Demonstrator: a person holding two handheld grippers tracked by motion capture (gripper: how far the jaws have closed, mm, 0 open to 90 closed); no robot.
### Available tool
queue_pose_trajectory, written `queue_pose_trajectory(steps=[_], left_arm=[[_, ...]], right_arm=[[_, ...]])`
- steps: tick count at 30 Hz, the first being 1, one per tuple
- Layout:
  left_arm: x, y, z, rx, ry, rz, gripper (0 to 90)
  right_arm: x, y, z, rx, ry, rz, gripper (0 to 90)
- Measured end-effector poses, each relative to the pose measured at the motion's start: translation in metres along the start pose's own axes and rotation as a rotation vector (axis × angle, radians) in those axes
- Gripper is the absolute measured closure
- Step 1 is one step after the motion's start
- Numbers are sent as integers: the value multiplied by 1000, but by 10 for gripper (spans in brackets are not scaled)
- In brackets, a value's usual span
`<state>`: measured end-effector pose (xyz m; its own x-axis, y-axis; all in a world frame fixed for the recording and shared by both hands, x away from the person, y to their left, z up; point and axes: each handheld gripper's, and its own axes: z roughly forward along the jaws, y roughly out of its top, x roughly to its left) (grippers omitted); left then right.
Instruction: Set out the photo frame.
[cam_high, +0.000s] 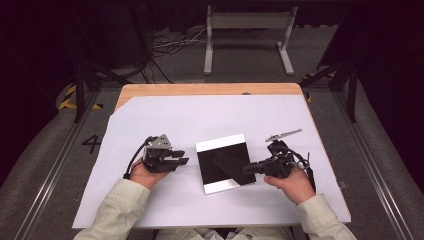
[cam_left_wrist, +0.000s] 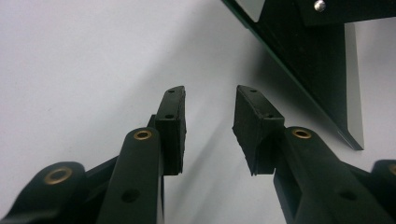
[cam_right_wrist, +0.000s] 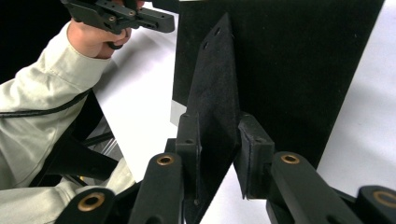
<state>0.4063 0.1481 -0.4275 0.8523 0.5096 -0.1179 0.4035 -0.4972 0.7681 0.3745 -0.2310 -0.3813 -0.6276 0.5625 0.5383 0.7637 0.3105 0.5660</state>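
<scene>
Worktop (cam_high: 150, 90) of wood wears a big white sheet (cam_high: 165, 125), so dark things show up. Board (cam_high: 225, 162), square, flat and black, lies mid-sheet. Right gripper (cam_right_wrist: 219, 154) has its jaws around a thin, fuzzy black flap (cam_right_wrist: 215, 98), nearly pinching it. Left gripper (cam_left_wrist: 208, 128) waits beside, half open, empty.

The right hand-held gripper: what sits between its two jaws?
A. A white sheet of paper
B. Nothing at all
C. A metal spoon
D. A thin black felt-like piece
D. In the right gripper view, a thin black felt-like piece stands on edge between the jaws of the right hand-held gripper, above the black square board.
</scene>
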Motion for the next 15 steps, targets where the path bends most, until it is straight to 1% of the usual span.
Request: queue_pose_trajectory(steps=[3,8,11,12,13,15], left_arm=[[0,0,1,1,1,-5,643],[0,0,0,0,1,-2,643],[0,0,1,0,1,-2,643],[0,0,0,0,1,-2,642],[0,0,0,0,2,0,642],[0,0,0,-1,1,0,642]], right_arm=[[-1,0,0,4,9,2,752],[0,0,-2,13,26,-1,777],[2,0,-3,16,49,-12,807],[4,1,-4,17,63,-23,822],[4,1,-4,17,63,-23,822],[6,1,-4,15,85,-32,836]])
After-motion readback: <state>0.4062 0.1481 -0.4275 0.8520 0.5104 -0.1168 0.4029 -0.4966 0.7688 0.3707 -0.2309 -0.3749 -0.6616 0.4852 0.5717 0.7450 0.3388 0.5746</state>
